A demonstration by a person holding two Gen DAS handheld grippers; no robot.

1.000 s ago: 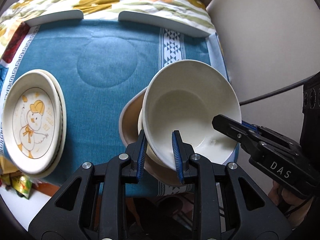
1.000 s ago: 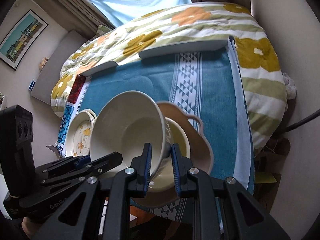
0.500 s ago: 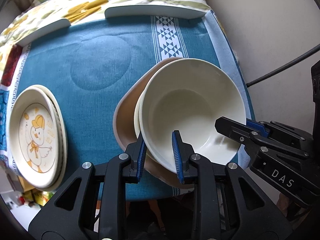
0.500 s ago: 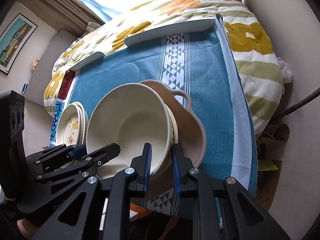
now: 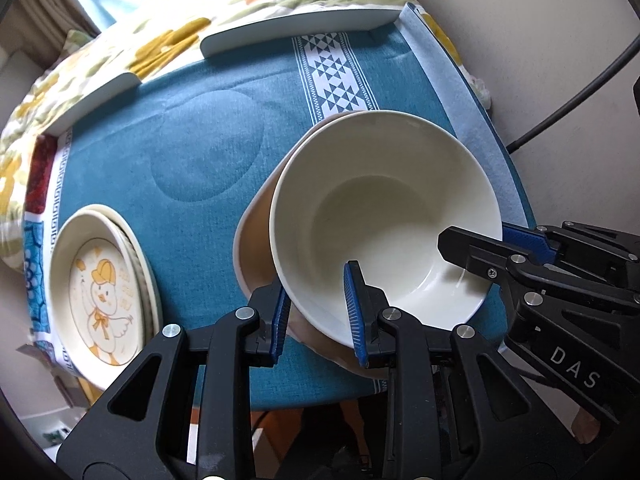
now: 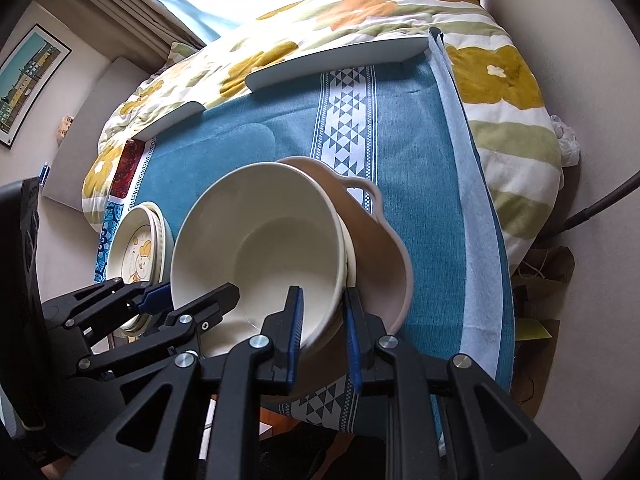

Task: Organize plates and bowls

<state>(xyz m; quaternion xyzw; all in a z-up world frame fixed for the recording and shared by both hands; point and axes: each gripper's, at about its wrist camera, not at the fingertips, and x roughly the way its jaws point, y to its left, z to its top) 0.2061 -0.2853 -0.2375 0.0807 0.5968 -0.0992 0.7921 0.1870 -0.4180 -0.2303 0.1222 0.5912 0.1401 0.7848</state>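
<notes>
A cream bowl [image 5: 384, 216] sits nested in a stack inside a tan handled bowl [image 5: 256, 252] on the blue tablecloth [image 5: 208, 128]. My left gripper [image 5: 316, 320] is shut on the cream bowl's near rim. My right gripper [image 6: 322, 320] is shut on the same cream bowl's [image 6: 260, 248] rim at its right side. The tan handled bowl [image 6: 380, 240] shows in the right wrist view too, with another cream rim between it and the top bowl. Stacked plates with a duck picture [image 5: 100, 288] lie at the left, also in the right wrist view [image 6: 136, 248].
White curved boards [image 5: 296, 32] lie at the table's far edge against a floral quilt [image 6: 360, 12]. A wall [image 5: 540, 40] and a dark cable [image 5: 572, 104] are on the right. The table's near edge [image 5: 320, 396] is just below the bowls.
The cream bowl has come down level into the stack; both grippers have kept hold of its rim. The views have shifted slightly toward the near edge.
</notes>
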